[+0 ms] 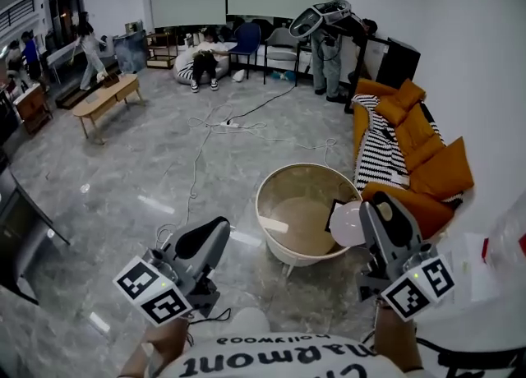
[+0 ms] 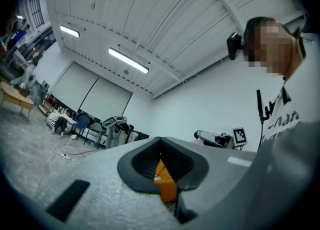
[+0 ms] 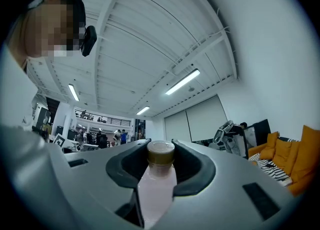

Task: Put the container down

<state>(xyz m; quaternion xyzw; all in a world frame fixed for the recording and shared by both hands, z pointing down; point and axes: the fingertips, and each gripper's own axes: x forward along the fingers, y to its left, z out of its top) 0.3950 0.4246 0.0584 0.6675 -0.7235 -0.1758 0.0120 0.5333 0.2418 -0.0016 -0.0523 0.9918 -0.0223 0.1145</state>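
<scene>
While the right gripper (image 3: 156, 146) is clamping the pink bottle (image 3: 156, 186) (left gripper (image 2: 161, 146) closed, empty), a tilted release is risking toppling it.

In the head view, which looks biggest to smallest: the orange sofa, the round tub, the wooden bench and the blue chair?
1. orange sofa and round tub: they look about alike, and the tub is nearer the camera, so I won't rank them.
2. wooden bench
3. blue chair
</scene>
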